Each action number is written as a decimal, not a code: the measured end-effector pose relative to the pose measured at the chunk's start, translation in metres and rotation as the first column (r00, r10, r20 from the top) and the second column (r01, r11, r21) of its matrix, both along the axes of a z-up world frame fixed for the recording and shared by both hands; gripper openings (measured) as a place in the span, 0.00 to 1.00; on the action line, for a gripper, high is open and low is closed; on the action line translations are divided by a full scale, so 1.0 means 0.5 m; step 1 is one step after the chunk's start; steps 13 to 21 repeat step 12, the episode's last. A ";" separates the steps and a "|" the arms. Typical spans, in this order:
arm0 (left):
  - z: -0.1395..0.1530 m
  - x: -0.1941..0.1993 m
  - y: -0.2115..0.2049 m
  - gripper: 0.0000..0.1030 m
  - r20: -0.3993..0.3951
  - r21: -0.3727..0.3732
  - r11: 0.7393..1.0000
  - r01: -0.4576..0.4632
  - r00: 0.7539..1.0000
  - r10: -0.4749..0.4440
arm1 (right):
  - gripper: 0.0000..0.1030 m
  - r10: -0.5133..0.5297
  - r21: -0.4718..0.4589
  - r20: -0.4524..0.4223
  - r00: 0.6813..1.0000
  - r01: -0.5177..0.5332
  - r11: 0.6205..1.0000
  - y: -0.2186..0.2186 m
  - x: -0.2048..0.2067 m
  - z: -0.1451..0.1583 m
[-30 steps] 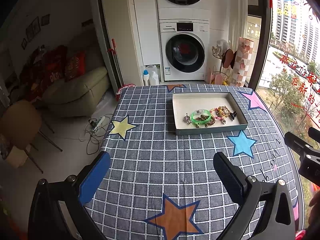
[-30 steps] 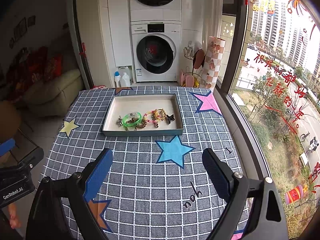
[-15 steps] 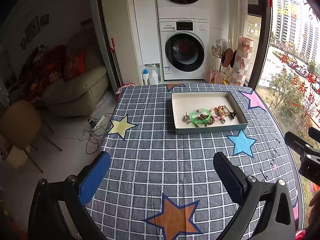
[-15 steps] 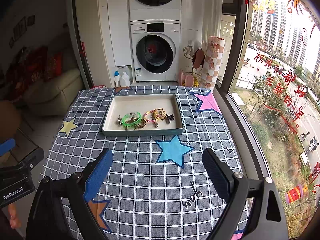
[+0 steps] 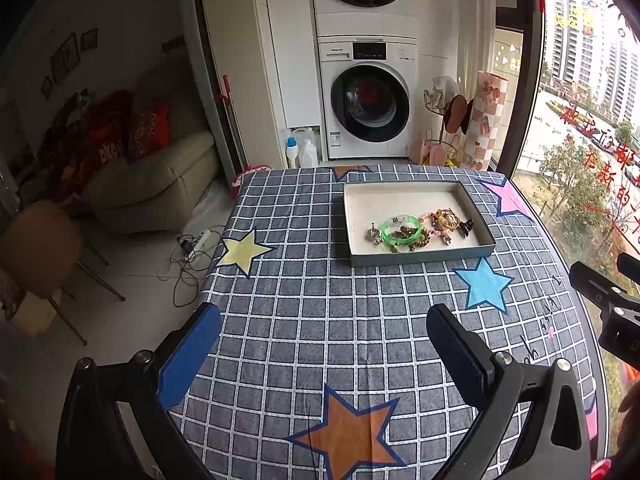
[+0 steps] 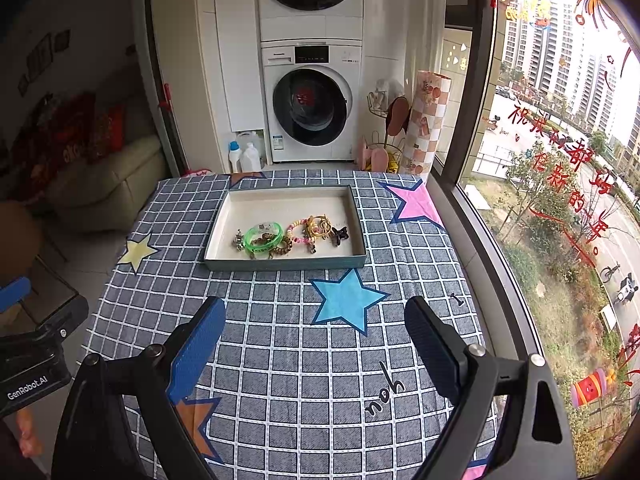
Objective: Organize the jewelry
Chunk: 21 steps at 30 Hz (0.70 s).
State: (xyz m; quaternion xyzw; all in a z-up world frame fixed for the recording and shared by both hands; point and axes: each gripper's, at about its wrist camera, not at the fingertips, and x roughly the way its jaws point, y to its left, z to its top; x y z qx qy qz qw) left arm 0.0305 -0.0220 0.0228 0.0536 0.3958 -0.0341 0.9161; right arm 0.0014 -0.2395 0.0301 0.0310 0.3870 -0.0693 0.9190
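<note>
On the counter (image 5: 280,320), which is wearing a grey checked cloth with coloured stars, a shallow grey tray (image 5: 416,258) is sitting toward the far edge, at about one o'clock from the left claw (image 5: 324,340) and at about twelve o'clock from the right claw (image 6: 316,328). Both claws are hovering above the near part of the cloth and pointing down at a slant, each with its jaws standing wide apart and with nothing between them. All the jewelry is lying bunched along the near side of the tray's pale floor: a green bangle (image 6: 262,236) is resting over a brown beaded bracelet (image 6: 280,247), a small silver piece (image 6: 239,240) is lying just beside the bangle at its nine o'clock, a pink beaded bracelet (image 6: 297,232) and a tangle of gold rings (image 6: 319,226) are touching each other at its three o'clock, and a dark clip (image 6: 339,235) is sitting at the far right end of the row. A blue star (image 6: 346,300) on the cloth is showing between the tray and the right claw. Beyond the counter, a washing machine (image 6: 312,104) is standing against the wall.
</note>
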 end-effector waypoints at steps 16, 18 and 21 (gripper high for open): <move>0.005 -0.003 0.000 1.00 0.008 -0.018 1.000 0.003 1.000 -0.003 | 0.90 0.002 0.005 -0.008 1.000 -0.002 1.000 -0.003 -0.006 -0.012; 0.005 -0.003 0.000 1.00 0.008 -0.018 1.000 0.003 1.000 -0.003 | 0.90 0.002 0.005 -0.008 1.000 -0.002 1.000 -0.003 -0.006 -0.012; 0.005 -0.003 0.000 1.00 0.008 -0.018 1.000 0.003 1.000 -0.003 | 0.90 0.002 0.005 -0.008 1.000 -0.002 1.000 -0.003 -0.006 -0.012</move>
